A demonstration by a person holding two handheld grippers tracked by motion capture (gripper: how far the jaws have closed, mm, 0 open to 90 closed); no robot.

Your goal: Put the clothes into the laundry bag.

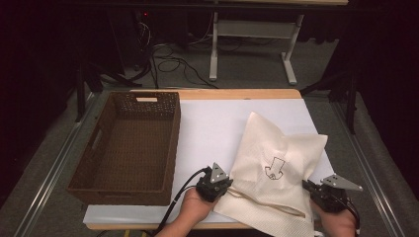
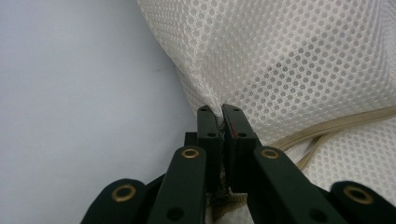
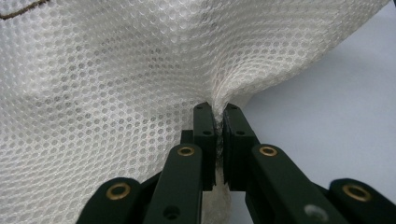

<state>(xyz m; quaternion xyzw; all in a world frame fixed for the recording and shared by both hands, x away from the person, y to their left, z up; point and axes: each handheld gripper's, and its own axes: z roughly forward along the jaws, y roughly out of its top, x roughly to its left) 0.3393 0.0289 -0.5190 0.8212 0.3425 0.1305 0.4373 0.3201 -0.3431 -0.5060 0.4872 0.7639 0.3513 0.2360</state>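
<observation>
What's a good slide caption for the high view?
Both grippers pinch a white mesh bag beside a wicker basket.

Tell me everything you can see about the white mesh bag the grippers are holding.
The mesh bag is off-white, of fine honeycomb netting, with a small black outline print near its middle and a beige zipper along its near edge. It lies rumpled on the white table sheet, right of the wicker basket. The left gripper and right gripper each pinch a near edge, puckering the fabric.
</observation>
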